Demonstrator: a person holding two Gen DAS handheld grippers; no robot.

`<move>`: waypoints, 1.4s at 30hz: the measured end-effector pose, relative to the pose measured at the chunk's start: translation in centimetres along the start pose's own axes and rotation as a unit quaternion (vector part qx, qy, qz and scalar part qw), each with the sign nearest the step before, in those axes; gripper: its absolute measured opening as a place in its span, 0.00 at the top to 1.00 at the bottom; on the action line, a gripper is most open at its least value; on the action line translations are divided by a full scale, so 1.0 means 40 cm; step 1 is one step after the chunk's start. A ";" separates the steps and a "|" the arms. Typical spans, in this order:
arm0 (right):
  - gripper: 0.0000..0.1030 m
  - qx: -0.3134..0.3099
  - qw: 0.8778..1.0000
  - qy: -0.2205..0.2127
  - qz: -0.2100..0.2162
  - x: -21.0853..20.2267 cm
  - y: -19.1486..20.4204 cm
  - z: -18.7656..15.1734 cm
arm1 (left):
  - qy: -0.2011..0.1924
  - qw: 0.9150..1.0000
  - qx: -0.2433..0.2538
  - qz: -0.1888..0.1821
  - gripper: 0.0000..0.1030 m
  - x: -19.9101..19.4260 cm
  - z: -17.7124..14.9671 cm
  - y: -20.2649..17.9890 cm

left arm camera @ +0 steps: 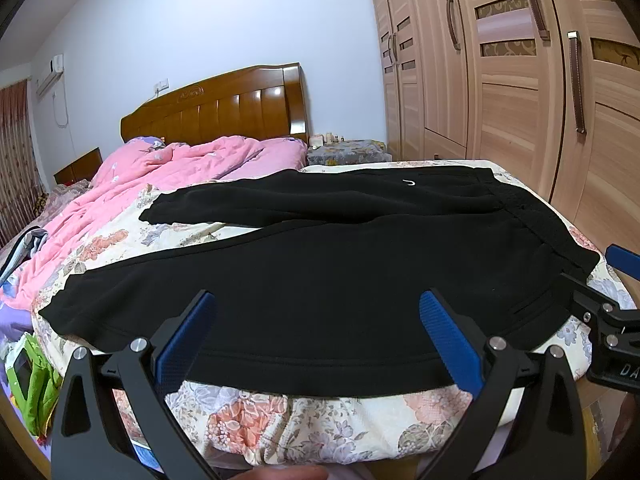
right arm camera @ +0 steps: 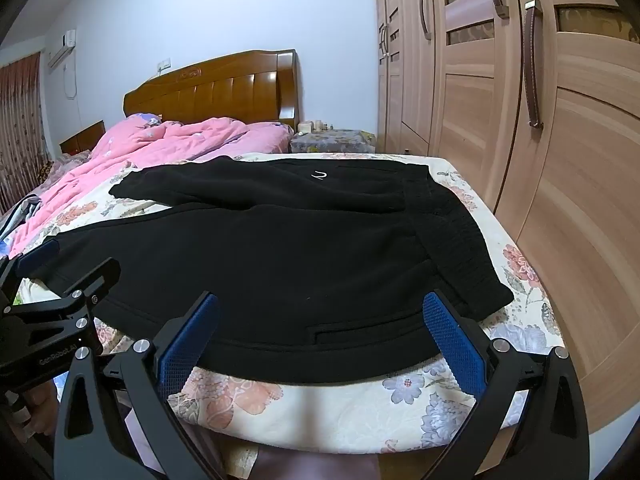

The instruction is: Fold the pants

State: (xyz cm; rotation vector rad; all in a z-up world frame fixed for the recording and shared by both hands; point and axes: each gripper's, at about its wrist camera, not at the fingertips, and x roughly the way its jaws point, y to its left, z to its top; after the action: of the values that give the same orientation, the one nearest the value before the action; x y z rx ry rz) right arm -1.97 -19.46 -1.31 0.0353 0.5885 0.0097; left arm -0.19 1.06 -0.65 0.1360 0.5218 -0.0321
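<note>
Lying flat on the bed (left arm camera: 360, 424), black pants (left arm camera: 320, 280), both grippers' fingers (right arm camera: 188, 344) spread apart, holding nothing, just short of the near edge

Both wrist views bedside, facing headboard (left arm camera: 216, 100)

Home bedroom: bed (left arm camera: 360, 420), headboard (left arm camera: 216, 108), wardrobe (left arm camera: 520, 80).

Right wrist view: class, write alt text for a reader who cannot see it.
Black pants lie spread flat on a floral bed, waistband towards a wardrobe. The open right tool hovers over their near edge; the left tool is alongside.
</note>
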 end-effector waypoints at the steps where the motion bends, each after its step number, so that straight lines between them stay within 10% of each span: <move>1: 0.04 0.001 1.000 0.000 0.000 0.000 0.000 0.000 | 0.000 1.000 0.000 0.000 0.01 0.000 0.000 0.000; 42: 0.04 -0.001 1.000 -0.004 0.010 0.009 0.013 -0.019 | 0.007 1.000 0.002 -0.001 0.01 0.003 -0.011 0.013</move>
State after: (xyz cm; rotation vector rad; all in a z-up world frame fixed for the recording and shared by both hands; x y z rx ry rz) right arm -2.10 -18.91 -2.12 0.0403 0.5792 0.0301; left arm -0.26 1.63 -1.04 0.1391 0.5348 -0.0331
